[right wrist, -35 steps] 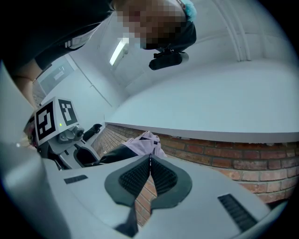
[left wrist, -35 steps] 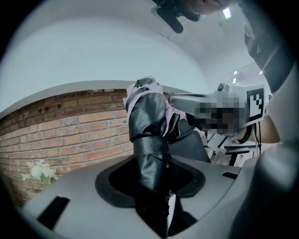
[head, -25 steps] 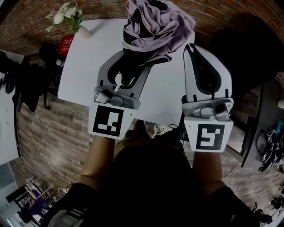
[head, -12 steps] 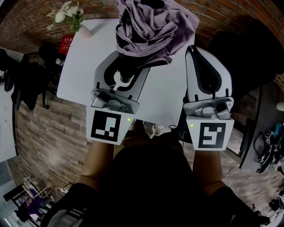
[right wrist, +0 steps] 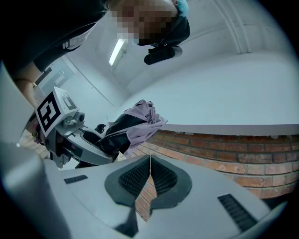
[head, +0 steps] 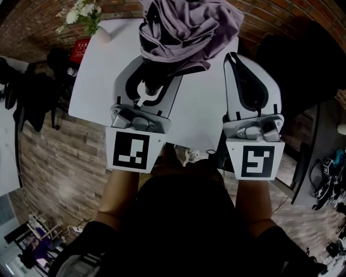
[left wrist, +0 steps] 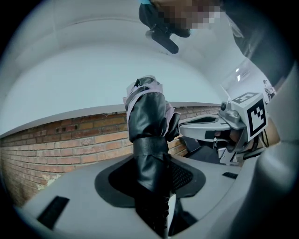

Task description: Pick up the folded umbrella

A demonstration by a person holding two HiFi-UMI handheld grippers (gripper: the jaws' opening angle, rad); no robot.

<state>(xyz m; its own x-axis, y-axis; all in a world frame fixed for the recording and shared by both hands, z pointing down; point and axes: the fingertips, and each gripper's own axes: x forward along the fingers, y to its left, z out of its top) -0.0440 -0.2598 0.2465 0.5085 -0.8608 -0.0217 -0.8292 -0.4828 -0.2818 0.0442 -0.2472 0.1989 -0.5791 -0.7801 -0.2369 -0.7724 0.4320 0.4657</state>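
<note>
**Folded umbrella clamped in left claw**

Grips the folded umbrella (left wrist: 147,121) in the left gripper (left wrist: 152,186), pads pressed on the black, strapped bundle, jaws at a middling width around it. Carries it upright, with lilac-and-black canopy bunched above the jaws. Seen from the head view, hangs over the far edge of the white tabletop (head: 102,70), towards the far right corner and off the surface. Holds the right gripper (head: 232,57) alongside, over the right edge and apart from the umbrella, its jaws closed together with nothing between. Shows a vase of white flowers (head: 81,13) at the far left corner and a red box (head: 81,51) just beside the left edge. Faces a brick wall (right wrist: 224,154) beyond.
</note>
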